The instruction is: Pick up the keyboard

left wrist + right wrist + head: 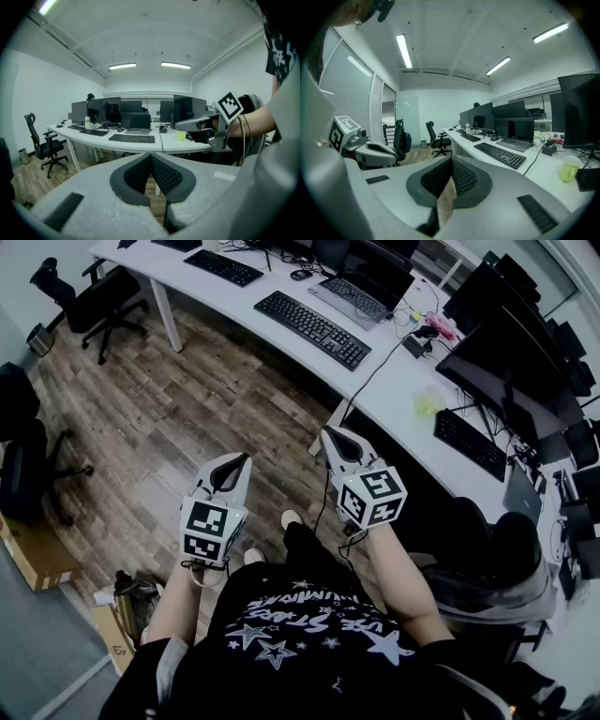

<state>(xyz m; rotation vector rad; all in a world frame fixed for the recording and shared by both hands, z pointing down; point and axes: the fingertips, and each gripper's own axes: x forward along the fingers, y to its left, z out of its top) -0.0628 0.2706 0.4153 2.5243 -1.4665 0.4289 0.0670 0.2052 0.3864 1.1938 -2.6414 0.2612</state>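
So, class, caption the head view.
Left hand-held gripper and right hand-held gripper, both shut, face a black keyboard.

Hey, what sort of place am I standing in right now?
Most likely an open-plan office: a long white desk carries several keyboards and dark monitors, and a wheeled office chair stands on the wood-look floor.

Black office chair (94, 294) by the desk (211, 298) — monitors (511, 348) behind.
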